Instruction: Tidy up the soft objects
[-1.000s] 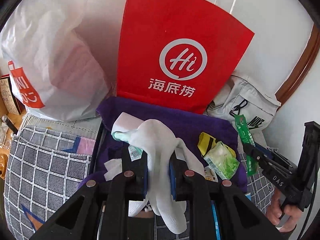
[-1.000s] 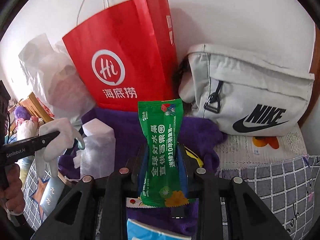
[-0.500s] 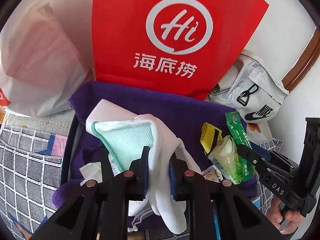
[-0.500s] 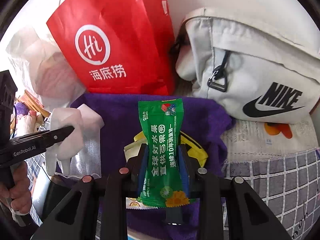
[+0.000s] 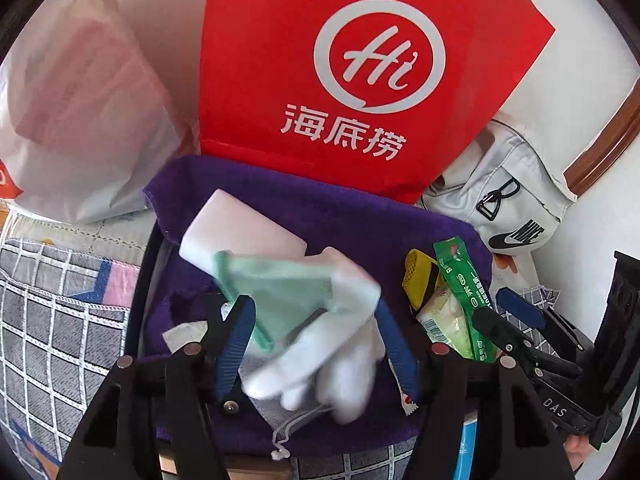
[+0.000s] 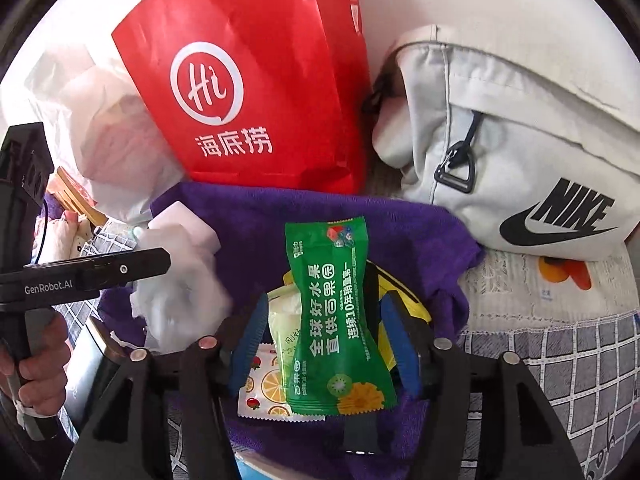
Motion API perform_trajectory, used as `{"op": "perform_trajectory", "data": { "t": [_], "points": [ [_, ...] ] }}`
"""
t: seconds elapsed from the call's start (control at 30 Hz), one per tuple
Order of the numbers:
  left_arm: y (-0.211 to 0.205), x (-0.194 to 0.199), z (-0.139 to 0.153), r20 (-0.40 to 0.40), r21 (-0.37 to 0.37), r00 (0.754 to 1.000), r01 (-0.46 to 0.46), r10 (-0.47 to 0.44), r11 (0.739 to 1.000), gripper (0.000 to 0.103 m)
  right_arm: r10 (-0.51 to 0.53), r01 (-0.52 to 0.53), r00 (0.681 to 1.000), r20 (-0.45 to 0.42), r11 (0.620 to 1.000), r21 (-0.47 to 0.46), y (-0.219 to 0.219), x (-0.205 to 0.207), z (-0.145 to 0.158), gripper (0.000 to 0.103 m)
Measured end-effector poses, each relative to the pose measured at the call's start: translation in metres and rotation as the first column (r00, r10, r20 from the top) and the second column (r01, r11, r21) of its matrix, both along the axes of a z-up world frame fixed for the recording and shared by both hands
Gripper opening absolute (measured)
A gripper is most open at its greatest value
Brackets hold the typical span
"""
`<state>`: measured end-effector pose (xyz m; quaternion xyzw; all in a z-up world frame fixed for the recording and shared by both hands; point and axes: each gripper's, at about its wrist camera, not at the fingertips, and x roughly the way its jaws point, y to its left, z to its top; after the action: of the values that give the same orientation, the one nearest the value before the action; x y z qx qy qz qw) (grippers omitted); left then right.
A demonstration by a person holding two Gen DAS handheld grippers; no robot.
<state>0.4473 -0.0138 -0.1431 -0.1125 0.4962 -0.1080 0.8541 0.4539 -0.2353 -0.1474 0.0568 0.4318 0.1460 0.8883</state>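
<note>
Purple towel [image 5: 360, 220] lines the container and carries the soft items; its far edge meets the base of the red paper bag [image 5: 360, 80], and its right edge lies just beside the grey Nike bag [image 6: 520, 140]. Left gripper [image 5: 316, 332] stands with its jaws wide apart. The white glove [image 5: 328, 360] lies blurred between the blue pads [image 5: 236, 344] (contact with either pad cannot be confirmed), with a green mesh cloth [image 5: 280, 288] over it and a white block [image 5: 240, 232] just behind. Right gripper [image 6: 324, 340] is likewise spread wide; the green snack packet [image 6: 336, 320] sits upright between its pads, gaps showing on both sides, above a fruit-print sachet [image 6: 260, 392] and a pale packet [image 6: 284, 320]. Bare towel shows between the two item groups and along the far edge. Checked bedding [image 5: 52, 320] borders the container on the left side.
</note>
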Motion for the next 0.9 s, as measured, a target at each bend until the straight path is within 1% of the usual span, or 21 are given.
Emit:
{"op": "perform_trajectory", "data": {
  "t": [0.13,0.23,0.33,0.43,0.6,0.73,0.8,0.9],
  "points": [
    [0.000,-0.003,0.005,-0.006,0.005,1.000,0.003,-0.003,1.000,0.064,-0.008,0.008,1.000,0.009,1.000,0.005,0.000,-0.004,0.006,0.067],
    [0.000,-0.010,0.011,0.001,0.016,1.000,0.003,-0.003,1.000,0.064,-0.021,0.021,1.000,0.019,1.000,-0.019,0.002,-0.009,0.011,0.067],
    [0.003,-0.021,0.019,0.017,0.035,1.000,0.001,-0.002,0.999,0.064,-0.043,0.046,0.998,0.051,0.998,-0.050,0.004,-0.018,0.021,0.073],
    [0.005,-0.035,0.030,0.042,0.054,0.999,-0.002,0.000,0.999,0.064,-0.043,0.047,0.995,0.085,0.998,-0.051,0.006,-0.031,0.031,0.073],
    [0.008,-0.070,0.054,0.076,0.056,0.997,-0.014,0.010,0.998,0.064,-0.056,0.058,0.995,0.083,0.998,-0.027,0.006,-0.067,0.049,0.073],
    [0.007,-0.106,0.077,0.126,0.097,0.992,-0.030,0.017,0.995,0.065,-0.103,0.103,0.990,0.092,0.995,0.008,0.002,-0.102,0.069,0.073],
    [0.007,-0.124,0.086,0.141,0.110,0.990,-0.028,0.012,0.994,0.068,-0.104,0.105,0.989,0.105,0.994,0.001,0.005,-0.120,0.079,0.073],
    [0.009,-0.153,0.098,0.167,0.115,0.986,-0.037,0.017,0.993,0.070,-0.124,0.126,0.985,0.121,0.992,-0.013,0.008,-0.149,0.092,0.073]
  ]
}}
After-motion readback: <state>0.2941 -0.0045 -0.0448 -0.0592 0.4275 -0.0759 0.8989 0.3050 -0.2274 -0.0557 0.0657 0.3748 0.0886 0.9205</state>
